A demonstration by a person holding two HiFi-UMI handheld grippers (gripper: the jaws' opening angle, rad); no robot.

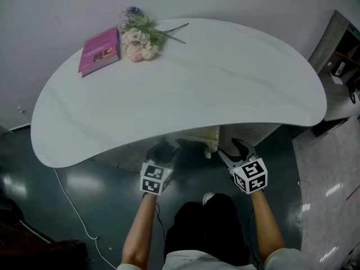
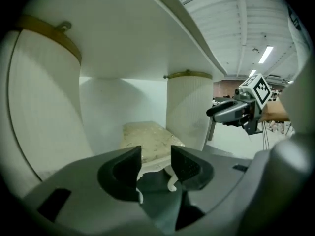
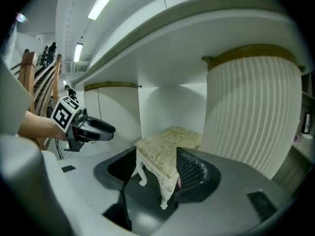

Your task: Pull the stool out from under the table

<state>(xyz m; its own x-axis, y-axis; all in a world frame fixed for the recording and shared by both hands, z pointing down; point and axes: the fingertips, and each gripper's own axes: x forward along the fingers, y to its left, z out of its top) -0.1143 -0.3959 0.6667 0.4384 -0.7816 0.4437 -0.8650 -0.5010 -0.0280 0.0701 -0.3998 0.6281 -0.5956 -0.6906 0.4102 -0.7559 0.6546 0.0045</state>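
Observation:
The stool [image 1: 206,137], cream with a patterned cushion and curved white legs, stands under the white table [image 1: 197,83], only its near edge showing in the head view. My left gripper [image 1: 162,149] is open just left of it. In the left gripper view the stool [image 2: 147,139] lies ahead beyond the open jaws of the left gripper [image 2: 155,168], nothing between them. My right gripper [image 1: 239,148] is open at the stool's right. In the right gripper view the stool's [image 3: 167,151] near corner shows between the wide jaws of the right gripper [image 3: 157,173], pads not pressing.
A pink book [image 1: 100,50] and a bunch of flowers [image 1: 140,38] lie at the table's far left. Ribbed white pedestals [image 2: 187,107] [image 3: 251,112] flank the stool under the tabletop. A white cable [image 1: 73,207] runs over the dark floor. A shelf unit [image 1: 337,61] stands at right.

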